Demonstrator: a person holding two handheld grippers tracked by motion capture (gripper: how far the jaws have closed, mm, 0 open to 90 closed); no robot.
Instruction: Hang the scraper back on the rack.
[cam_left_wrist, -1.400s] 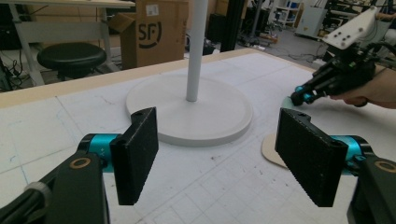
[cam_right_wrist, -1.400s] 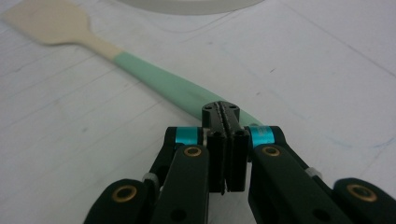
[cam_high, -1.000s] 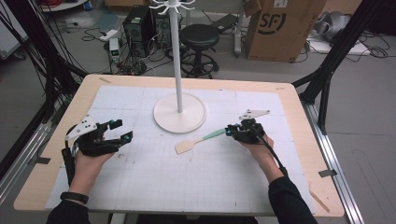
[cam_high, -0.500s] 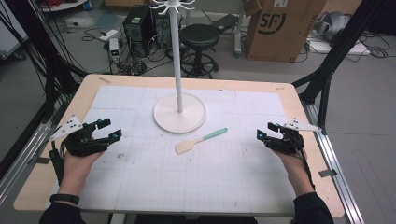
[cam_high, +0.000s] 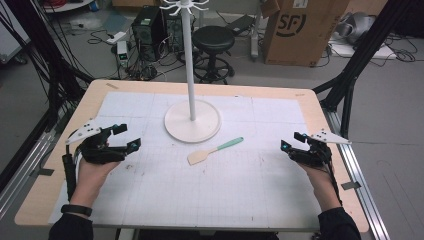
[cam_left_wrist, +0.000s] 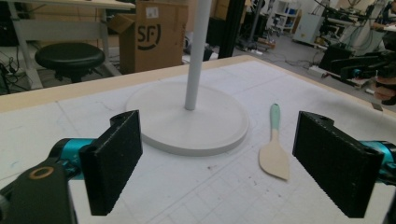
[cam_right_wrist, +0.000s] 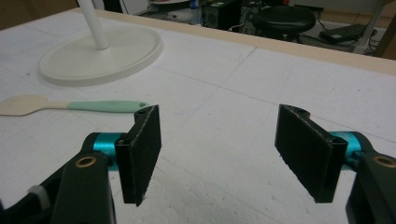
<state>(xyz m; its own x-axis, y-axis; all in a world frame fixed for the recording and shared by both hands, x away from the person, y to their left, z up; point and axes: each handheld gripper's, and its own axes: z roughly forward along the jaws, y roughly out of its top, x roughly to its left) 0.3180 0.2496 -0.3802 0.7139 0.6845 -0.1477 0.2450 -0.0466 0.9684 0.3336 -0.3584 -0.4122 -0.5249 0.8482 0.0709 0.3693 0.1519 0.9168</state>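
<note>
One spatula (cam_high: 212, 151) lies flat on the white gridded mat (cam_high: 210, 200) of my counter (cam_high: 45, 200), near the middle and just in front of the round base of the white stand (cam_high: 192, 120). Its pale wooden blade points toward my side and to my left, its mint-green handle runs away to the right, and it is close to the stand's base but not touching it. Nothing holds it.

There is one stand, a thin white pole rising from a flat disc, with hooks at its top.

My left claw (cam_high: 130, 138) hovers over the left edge of the mat, well apart from the spatula, my left hand (cam_high: 92, 170) wrapped around its body and my forearm coming up from the near edge. A dark band sits on that wrist. In the left gripper view its two black jaws stand wide apart with nothing between them, the stand's base and the spatula lying beyond them.

My right claw (cam_high: 291, 141) sits at the right side of the mat, also well apart from the spatula, held by my right hand (cam_high: 317, 172) with the jaws pointing inward toward the centre. In the right gripper view these two jaws are spread wide and empty too, over bare mat.

Beyond the counter I count one black stool (cam_high: 213, 37) and one cardboard box (cam_high: 300, 30) on the floor.
</note>
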